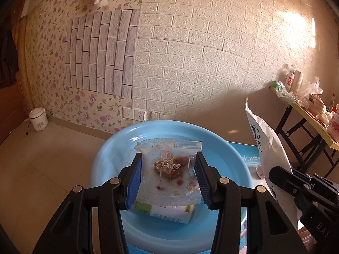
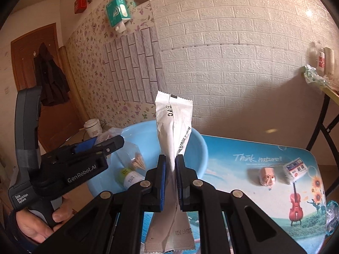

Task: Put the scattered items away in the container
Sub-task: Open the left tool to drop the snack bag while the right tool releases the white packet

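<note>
My left gripper [image 1: 168, 175] is shut on a clear snack packet [image 1: 168, 173] and holds it above the light blue basin [image 1: 106, 158]. A small white bottle with a green label [image 1: 169, 212] lies in the basin below. My right gripper [image 2: 171, 182] is shut on a tall white sachet [image 2: 173, 127], held upright beside the basin [image 2: 199, 148], to its right. The basin also holds a clear bag of toothpicks [image 2: 135, 158] and the bottle [image 2: 129, 177]. The left gripper [image 2: 99, 146] shows in the right wrist view, over the basin. The sachet [image 1: 264, 144] and the right gripper [image 1: 296, 182] show in the left wrist view.
The blue picture tabletop [image 2: 254, 186] carries a small pink wrapped item [image 2: 267, 175], a small white packet [image 2: 294, 169] and a crinkled clear wrapper [image 2: 331, 216] at its right edge. A folding table [image 1: 307, 114] with bags and bottles stands at the right. A rice cooker [image 1: 38, 119] sits on the floor.
</note>
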`<state>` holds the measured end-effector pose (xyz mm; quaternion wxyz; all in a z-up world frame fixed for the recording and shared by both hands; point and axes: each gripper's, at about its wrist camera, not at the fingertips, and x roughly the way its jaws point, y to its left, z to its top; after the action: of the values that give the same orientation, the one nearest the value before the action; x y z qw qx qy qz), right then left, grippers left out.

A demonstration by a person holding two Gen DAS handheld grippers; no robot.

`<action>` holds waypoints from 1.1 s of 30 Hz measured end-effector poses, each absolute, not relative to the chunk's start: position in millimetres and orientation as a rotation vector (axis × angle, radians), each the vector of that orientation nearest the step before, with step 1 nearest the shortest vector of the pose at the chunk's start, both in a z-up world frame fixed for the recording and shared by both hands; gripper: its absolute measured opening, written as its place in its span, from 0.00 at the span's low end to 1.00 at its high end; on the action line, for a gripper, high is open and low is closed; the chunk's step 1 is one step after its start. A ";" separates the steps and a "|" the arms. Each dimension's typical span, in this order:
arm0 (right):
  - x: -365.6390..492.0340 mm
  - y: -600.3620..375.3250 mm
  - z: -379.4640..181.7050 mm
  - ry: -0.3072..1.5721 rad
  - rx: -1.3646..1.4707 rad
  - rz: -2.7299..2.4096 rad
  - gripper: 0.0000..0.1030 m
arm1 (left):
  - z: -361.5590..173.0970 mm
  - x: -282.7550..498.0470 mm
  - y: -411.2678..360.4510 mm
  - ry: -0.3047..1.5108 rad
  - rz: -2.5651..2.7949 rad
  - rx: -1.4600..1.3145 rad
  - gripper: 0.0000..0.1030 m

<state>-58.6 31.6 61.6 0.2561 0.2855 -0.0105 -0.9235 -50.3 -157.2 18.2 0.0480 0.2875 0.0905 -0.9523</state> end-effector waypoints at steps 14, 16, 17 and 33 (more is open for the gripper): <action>-93.4 -20.7 41.3 -0.017 0.852 -2.416 0.09 | 6.8 -70.0 -185.3 0.281 -2.867 0.891 0.45; -94.8 -24.2 38.5 -0.008 0.858 -2.415 0.09 | 4.8 -72.1 -183.2 0.272 -2.878 0.898 0.45; -95.3 -25.3 36.9 -0.005 0.862 -2.415 0.09 | 3.6 -73.6 -181.4 0.265 -2.884 0.904 0.45; -107.1 -35.7 19.6 0.049 0.923 -2.406 0.09 | -21.5 -86.8 -179.9 0.224 -2.854 1.012 0.75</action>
<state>-107.1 -35.7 19.6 0.2784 0.3441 0.0184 -0.8965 -86.8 -179.9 -21.5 0.0526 0.3329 0.0737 -0.9386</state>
